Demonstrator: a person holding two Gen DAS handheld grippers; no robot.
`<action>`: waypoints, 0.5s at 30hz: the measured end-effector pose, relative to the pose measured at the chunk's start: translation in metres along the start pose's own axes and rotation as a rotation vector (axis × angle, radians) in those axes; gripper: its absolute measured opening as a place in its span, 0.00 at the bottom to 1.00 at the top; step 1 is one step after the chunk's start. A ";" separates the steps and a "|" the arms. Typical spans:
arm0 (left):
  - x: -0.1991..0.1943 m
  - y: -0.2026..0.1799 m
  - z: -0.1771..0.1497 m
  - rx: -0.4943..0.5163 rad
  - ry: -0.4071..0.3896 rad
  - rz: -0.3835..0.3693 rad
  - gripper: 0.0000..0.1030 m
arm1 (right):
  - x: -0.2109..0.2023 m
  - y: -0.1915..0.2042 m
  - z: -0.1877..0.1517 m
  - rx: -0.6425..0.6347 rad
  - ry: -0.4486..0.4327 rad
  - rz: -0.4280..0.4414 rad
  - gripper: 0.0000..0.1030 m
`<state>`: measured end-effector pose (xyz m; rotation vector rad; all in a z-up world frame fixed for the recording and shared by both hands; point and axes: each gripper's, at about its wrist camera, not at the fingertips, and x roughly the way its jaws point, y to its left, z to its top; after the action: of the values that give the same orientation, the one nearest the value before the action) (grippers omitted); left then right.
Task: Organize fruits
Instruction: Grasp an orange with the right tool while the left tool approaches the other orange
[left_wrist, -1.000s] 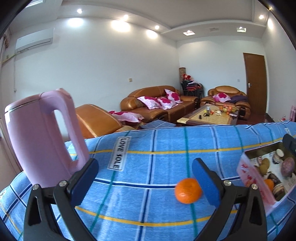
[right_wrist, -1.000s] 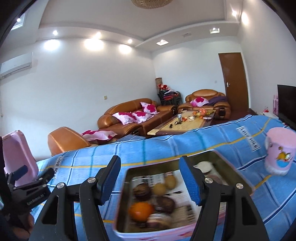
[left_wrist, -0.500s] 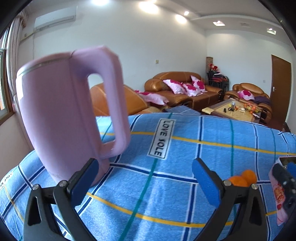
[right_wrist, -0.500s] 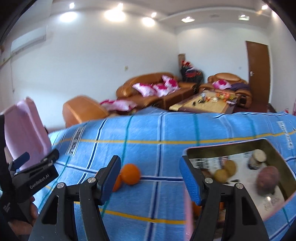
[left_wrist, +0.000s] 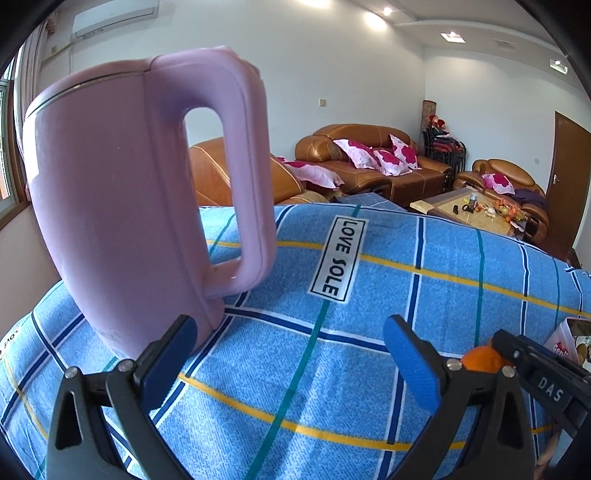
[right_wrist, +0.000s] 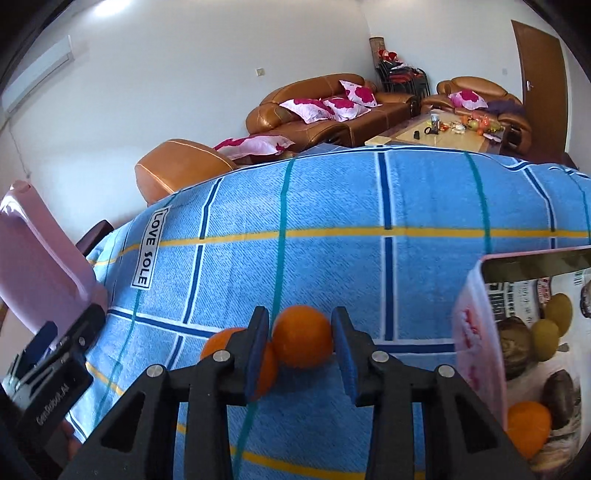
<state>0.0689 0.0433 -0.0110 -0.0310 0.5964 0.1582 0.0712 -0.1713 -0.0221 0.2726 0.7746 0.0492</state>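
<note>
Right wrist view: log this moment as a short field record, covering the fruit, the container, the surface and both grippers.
surface: blue checked cloth
right gripper: jaws closing, pads against an orange
second orange: on the cloth beside it, partly hidden behind the left finger
tin: to the right, open, holding one orange and several darker and yellowish items
left gripper: open, nothing between its fingers
pink kettle: upright, just beyond the left gripper
</note>
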 end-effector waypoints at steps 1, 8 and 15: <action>0.000 0.001 0.001 -0.003 0.001 -0.001 1.00 | 0.002 0.000 0.000 0.010 0.006 -0.006 0.37; 0.004 0.008 0.004 -0.026 0.016 -0.016 1.00 | 0.014 -0.015 0.003 0.150 0.040 0.053 0.37; 0.005 0.013 0.007 -0.040 0.016 -0.028 1.00 | 0.012 -0.016 -0.005 0.228 0.090 0.139 0.37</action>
<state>0.0748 0.0574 -0.0073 -0.0795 0.6087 0.1432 0.0754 -0.1843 -0.0374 0.5438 0.8505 0.1054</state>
